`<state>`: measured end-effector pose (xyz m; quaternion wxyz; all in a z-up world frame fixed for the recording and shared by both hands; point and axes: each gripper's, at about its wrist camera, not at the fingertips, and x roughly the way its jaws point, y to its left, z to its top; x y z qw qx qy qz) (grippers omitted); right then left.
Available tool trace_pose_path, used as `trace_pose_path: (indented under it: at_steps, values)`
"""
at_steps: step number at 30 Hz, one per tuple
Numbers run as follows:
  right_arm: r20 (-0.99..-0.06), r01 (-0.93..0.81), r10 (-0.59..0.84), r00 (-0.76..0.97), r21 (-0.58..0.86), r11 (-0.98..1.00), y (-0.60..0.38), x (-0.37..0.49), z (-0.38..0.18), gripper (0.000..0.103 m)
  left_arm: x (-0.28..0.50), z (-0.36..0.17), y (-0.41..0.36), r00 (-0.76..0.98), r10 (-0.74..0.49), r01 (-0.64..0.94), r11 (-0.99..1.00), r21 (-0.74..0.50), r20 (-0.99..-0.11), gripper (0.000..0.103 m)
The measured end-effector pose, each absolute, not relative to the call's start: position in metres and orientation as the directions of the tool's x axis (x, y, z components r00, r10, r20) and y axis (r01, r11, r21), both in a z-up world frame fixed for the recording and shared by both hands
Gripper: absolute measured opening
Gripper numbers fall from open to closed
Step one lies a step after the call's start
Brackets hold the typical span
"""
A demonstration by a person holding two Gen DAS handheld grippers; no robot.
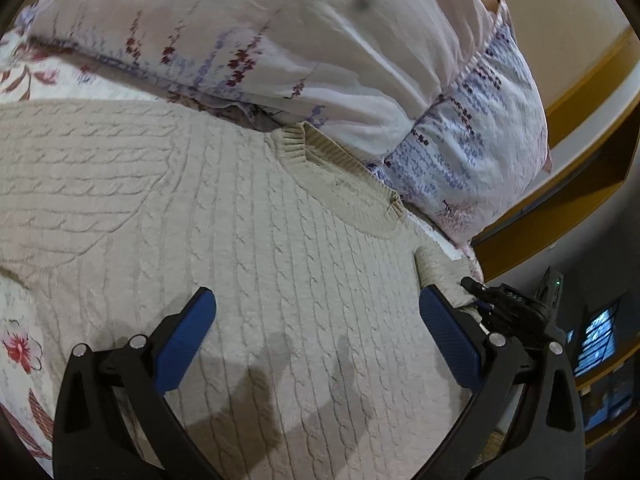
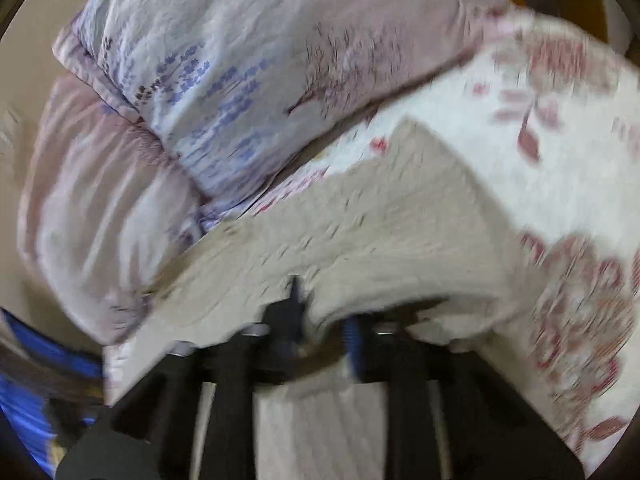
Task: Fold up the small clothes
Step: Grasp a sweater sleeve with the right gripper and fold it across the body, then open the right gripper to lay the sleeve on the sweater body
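Note:
A beige cable-knit sweater lies flat on the bed with its ribbed collar toward the pillows. My left gripper is open, its blue pads hovering just above the sweater's body. My right gripper shows at the sweater's right shoulder in the left wrist view. In the blurred right wrist view my right gripper is shut on a fold of the sweater, which is lifted and draped over the fingers.
Two pillows with purple flower print lie against the sweater's collar end. The bedsheet with red flowers surrounds the sweater. A wooden bed frame runs along the right; dark furniture stands beyond it.

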<state>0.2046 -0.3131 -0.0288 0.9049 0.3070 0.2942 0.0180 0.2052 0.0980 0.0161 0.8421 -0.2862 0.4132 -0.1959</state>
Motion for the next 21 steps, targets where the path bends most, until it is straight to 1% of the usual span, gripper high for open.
trace_pose_path:
  at_steps: [2,4,6,7,8,10,11,12,14,15,18,21]
  values:
    - [-0.474,0.075,0.189,0.86,0.484,0.872,-0.289,0.2,-0.007,0.009,0.205,0.015,0.104,0.581,-0.584,0.081,0.735,-0.674,-0.567,0.101]
    - [-0.416,-0.05,0.236,0.878,0.412,0.91,-0.248,0.197,0.012,0.009,0.205,0.014,0.109,0.585,-0.596,0.067,0.711,-0.7,-0.549,0.101]
    - [-0.411,-0.189,0.325,0.852,0.339,0.922,-0.21,0.195,0.019,0.009,0.206,0.013,0.112,0.586,-0.606,0.056,0.692,-0.719,-0.537,0.101]
    - [-0.441,-0.277,0.386,0.81,0.292,0.915,-0.183,0.195,0.016,0.01,0.206,0.012,0.113,0.585,-0.611,0.051,0.684,-0.727,-0.534,0.101]
    - [-0.49,-0.352,0.432,0.757,0.251,0.902,-0.159,0.196,0.009,0.014,0.206,0.012,0.113,0.582,-0.616,0.047,0.678,-0.734,-0.531,0.101]
    - [-0.579,-0.455,0.487,0.654,0.213,0.865,-0.125,0.196,-0.011,0.038,0.207,0.01,0.111,0.572,-0.627,0.042,0.666,-0.745,-0.528,0.1]
    - [-0.601,-0.47,0.491,0.63,0.209,0.858,-0.119,0.195,-0.017,0.041,0.208,0.009,0.11,0.568,-0.629,0.039,0.664,-0.746,-0.53,0.1]
    - [-0.623,-0.478,0.495,0.606,0.212,0.852,-0.114,0.192,-0.027,0.043,0.208,0.008,0.108,0.563,-0.63,0.034,0.664,-0.747,-0.535,0.099]
    - [-0.627,-0.465,0.507,0.591,0.249,0.85,-0.121,0.187,-0.035,0.043,0.209,0.007,0.104,0.554,-0.638,0.032,0.659,-0.752,-0.535,0.095]
    - [-0.617,-0.442,0.526,0.586,0.3,0.845,-0.133,0.184,-0.037,0.043,0.211,0.007,0.102,0.546,-0.644,0.027,0.653,-0.757,-0.536,0.092]
    - [-0.584,-0.363,0.556,0.591,0.422,0.83,-0.171,0.174,-0.039,0.051,0.215,0.002,0.097,0.511,-0.665,-0.004,0.632,-0.775,-0.545,0.079]
    - [-0.534,-0.264,0.558,0.635,0.528,0.807,-0.22,0.161,-0.041,0.051,0.219,0.0,0.089,0.485,-0.665,-0.037,0.633,-0.773,-0.568,0.07]
